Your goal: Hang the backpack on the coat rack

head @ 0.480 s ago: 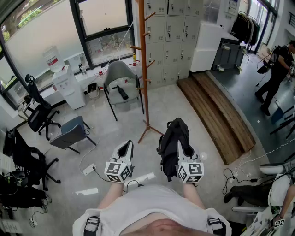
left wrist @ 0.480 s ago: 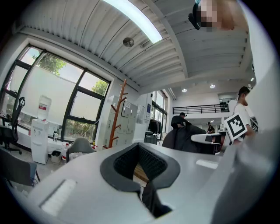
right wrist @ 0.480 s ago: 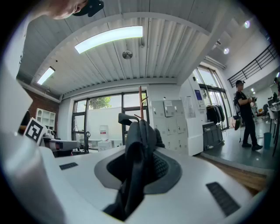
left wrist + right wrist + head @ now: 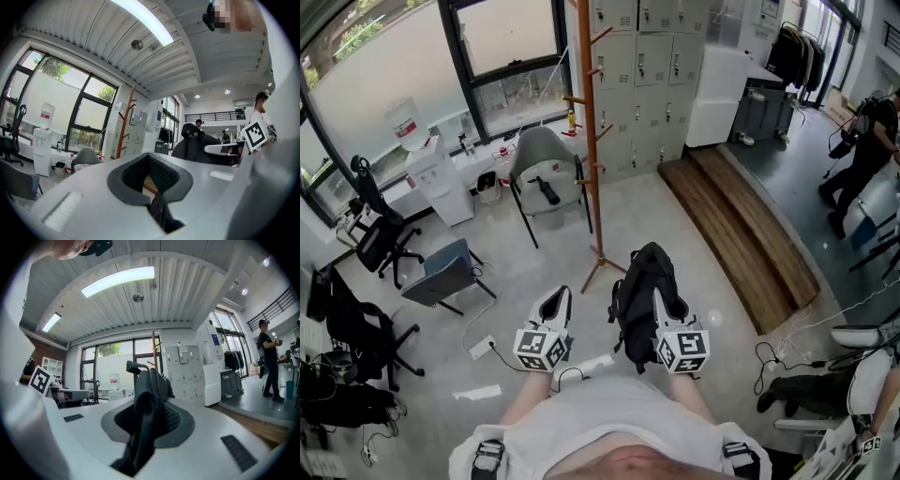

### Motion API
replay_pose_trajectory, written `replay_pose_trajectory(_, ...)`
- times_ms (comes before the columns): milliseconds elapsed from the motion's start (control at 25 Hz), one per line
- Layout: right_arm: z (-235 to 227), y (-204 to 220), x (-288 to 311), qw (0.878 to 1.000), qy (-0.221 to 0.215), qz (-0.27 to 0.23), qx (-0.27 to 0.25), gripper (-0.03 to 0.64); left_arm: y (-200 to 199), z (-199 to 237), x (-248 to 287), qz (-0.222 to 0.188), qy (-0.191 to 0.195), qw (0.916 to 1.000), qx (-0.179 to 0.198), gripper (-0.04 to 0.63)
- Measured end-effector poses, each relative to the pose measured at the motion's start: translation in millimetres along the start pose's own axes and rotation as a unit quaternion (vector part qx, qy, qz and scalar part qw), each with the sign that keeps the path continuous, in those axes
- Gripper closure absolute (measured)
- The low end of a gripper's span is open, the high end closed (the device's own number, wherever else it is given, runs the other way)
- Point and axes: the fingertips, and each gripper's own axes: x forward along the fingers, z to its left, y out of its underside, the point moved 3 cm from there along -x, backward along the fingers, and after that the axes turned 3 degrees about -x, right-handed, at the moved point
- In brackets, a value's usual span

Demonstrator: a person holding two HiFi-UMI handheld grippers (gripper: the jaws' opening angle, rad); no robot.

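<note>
The black backpack [image 4: 637,286] hangs in front of me from my right gripper [image 4: 659,298], which is shut on its strap [image 4: 149,394]. The orange-brown wooden coat rack [image 4: 587,141] stands on the floor just beyond and a little left of the bag, and its pegs are bare. It also shows in the right gripper view, the coat rack [image 4: 153,347] rising behind the strap. My left gripper [image 4: 556,296] is held level beside the bag, shut, with nothing in it. In the left gripper view the backpack [image 4: 197,147] is to the right and the coat rack [image 4: 125,122] to the left.
A grey chair [image 4: 546,169] stands just left of the rack. A blue-grey chair [image 4: 445,267] and a black office chair [image 4: 380,234] are further left. Lockers [image 4: 652,66] stand behind, a wooden platform [image 4: 741,225] to the right, and a person [image 4: 867,141] stands far right. A power strip [image 4: 483,345] and cables lie on the floor.
My right gripper and the backpack have shifted a little to the left, toward the coat rack. The left gripper has stayed where it was.
</note>
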Motion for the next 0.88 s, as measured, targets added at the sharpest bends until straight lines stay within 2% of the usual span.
replay_pose_trajectory(640,-33,7,-3,0.999,-0.034,-0.007,0.015,0.541,16,-28,16,-0.006,-0.03,0.9995,-0.006,0.588)
replay_pose_trajectory(880,-52,8,10,0.999,-0.032,-0.005,0.02,0.541,13,-32,36,-0.002,-0.029,0.9996,-0.005,0.588)
